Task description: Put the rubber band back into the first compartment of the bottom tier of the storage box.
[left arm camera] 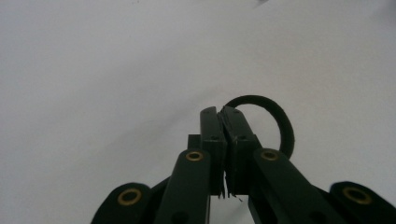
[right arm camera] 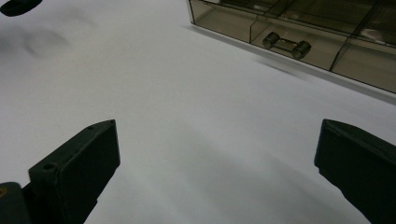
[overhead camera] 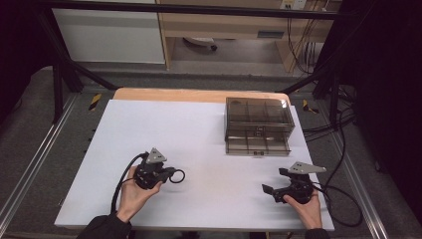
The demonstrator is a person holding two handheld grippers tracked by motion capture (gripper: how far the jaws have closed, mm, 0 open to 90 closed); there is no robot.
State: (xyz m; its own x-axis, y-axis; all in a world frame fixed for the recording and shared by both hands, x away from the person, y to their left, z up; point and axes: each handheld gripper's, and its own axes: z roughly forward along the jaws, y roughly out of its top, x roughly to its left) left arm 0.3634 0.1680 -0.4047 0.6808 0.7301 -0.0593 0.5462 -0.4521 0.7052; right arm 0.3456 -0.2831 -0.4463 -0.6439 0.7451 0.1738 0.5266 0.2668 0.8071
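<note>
Your left gripper (overhead camera: pixel 168 174) was clamped on the black ring (overhead camera: pixel 177 176), pinching its near edge so the loop stood off past the jaw tips. The smoky drawer box (overhead camera: pixel 258 124) lay ahead and across from that grip, nearer your right gripper (overhead camera: pixel 274 183), whose 2 jaws stood wide apart, empty, facing the drawer handle (right arm camera: pixel 286 45).

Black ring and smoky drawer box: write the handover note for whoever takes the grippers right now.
Left gripper: shut on the thin black ring, low over the white table sheet.
Right gripper: open, empty, near the table's right front.
Smoky transparent plastic drawer box: far right, its lower drawer pulled out, handle facing the right gripper.
Done: ring gripped, drawer open.
Left: probably carry the ring to a drawer compartment and close the drawer.
</note>
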